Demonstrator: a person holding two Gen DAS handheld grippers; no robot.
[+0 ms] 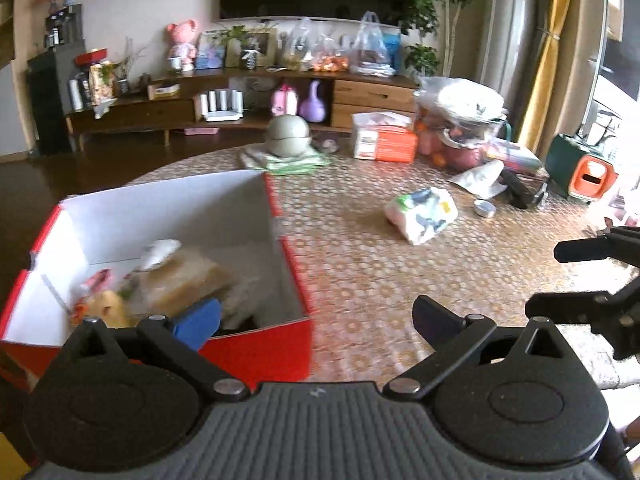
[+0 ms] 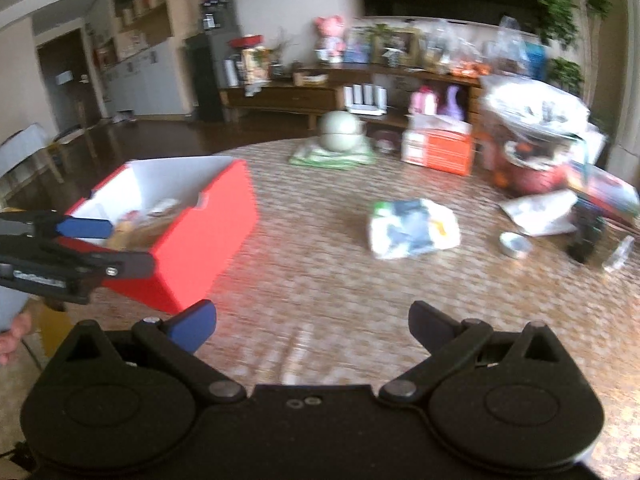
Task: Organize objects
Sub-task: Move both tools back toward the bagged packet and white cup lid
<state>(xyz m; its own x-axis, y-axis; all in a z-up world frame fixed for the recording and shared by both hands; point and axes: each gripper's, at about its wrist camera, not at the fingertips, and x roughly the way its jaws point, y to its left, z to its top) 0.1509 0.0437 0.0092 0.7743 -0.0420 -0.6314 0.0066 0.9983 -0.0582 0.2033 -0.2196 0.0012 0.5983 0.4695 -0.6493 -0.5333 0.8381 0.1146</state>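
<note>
We see the left gripper [image 1: 316, 320] at the near right corner of the red box [image 1: 256, 350], jaws spread wide, nothing between them. Its blue finger [image 1: 200, 322] sits over the box's near edge. Inside the box: a tan packet [image 1: 184, 284] and small blurred bits we can't identify. Right gripper [image 2: 312, 322] hangs over bare tablecloth [image 2: 340, 280], jaws also wide apart and empty. A white plastic pack [image 2: 412, 228] lies loose mid-table, well apart from the box, with a small metal tin [image 2: 514, 244] just beside it. 1 orange carton [image 2: 438, 150] sits further back
</note>
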